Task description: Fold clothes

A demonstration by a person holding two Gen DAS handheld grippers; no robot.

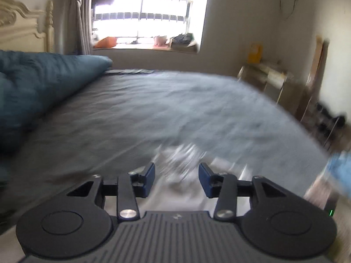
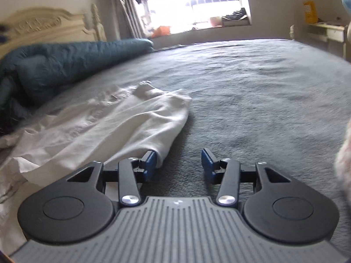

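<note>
A white garment [image 2: 114, 122] lies crumpled on the grey bedsheet [image 2: 252, 92], to the left in the right wrist view. My right gripper [image 2: 178, 164] is open and empty just above the sheet; its left finger sits beside the garment's near edge. In the left wrist view the picture is motion-blurred. My left gripper [image 1: 176, 178] is open, and a blurred white patch of the garment [image 1: 182, 162] shows between and ahead of its fingers. Nothing is held.
A teal duvet [image 1: 37, 92] is bunched along the left side of the bed, also in the right wrist view [image 2: 65, 61]. A cream headboard [image 2: 43, 26] stands behind it. A window [image 1: 149, 15] and a side table [image 2: 326, 30] lie beyond the bed.
</note>
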